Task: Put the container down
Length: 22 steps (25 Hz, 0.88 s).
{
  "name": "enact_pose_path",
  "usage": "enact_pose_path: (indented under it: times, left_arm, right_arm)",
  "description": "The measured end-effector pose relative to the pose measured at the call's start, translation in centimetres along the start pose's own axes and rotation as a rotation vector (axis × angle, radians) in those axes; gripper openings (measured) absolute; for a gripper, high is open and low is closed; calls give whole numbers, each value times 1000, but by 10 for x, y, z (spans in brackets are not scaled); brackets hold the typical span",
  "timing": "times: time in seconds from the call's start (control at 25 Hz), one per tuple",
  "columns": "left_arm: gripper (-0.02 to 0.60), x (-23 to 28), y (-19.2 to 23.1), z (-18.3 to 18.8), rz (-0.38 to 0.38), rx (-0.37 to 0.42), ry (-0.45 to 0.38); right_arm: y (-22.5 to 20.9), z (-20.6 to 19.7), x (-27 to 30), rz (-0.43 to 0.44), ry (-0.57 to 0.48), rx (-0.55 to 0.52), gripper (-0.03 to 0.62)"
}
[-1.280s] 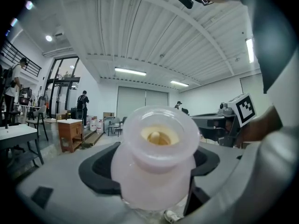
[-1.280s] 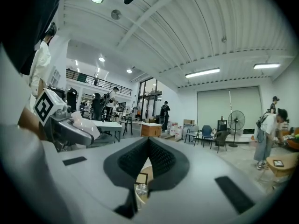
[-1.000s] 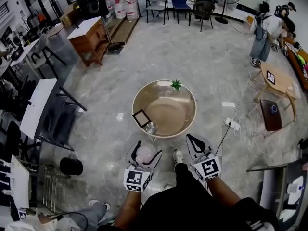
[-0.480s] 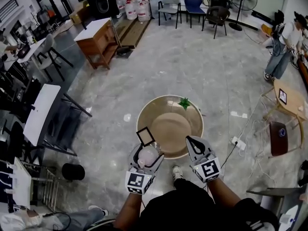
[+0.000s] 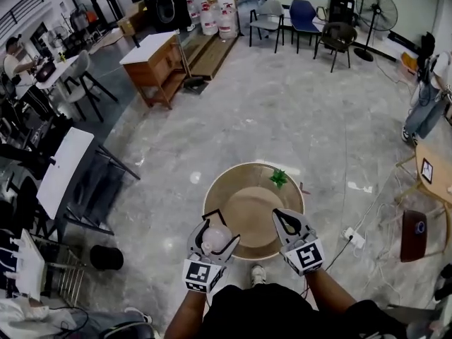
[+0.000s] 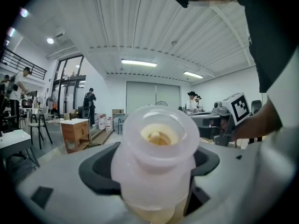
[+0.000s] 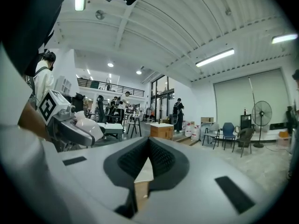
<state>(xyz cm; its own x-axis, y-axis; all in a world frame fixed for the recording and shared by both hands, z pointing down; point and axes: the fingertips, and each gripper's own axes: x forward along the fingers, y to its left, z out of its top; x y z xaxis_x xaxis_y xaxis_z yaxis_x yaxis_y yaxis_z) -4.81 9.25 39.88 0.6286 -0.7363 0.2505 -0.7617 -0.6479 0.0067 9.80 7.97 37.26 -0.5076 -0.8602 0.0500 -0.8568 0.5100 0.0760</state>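
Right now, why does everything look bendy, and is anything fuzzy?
Head view: the wide lens bows the floor, with shiny light spots. Left gripper view: the container is close and looks soft. Right gripper view: the ceiling curves, corners go black, lamp bright.

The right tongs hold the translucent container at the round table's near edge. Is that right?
No: the left tongs hold the translucent container at the round table's near edge, as the left gripper view shows. The right tongs are shut on nothing.
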Motion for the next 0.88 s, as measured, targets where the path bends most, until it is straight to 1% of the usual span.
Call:
enact_pose_path:
  times: [0.12,0.2,0.32,0.44,0.64,0.88]
  left_arm:
    - [413,5,19,-3,25,-10,12]
    - [413,7,31,-8,37,-30,24]
    - [413,16,47,-14,39,-56,34]
    - [413,28,66,-21,39,-71,53]
    - [413,52,96,-13,4,-57,42]
    - [413,76,137,-14,-2,-38,36]
  right_arm:
    - [-3,-5,20,15,9,6,0]
    - [-2,-10,31,26,16,12,0]
    - [-2,-13,50,43,37,23,0]
    - [-5,-15,69,38,56,19,0]
    - [-9,-11,106,26,64,13,0]
    - [-3,-10,150,11,79,9,0]
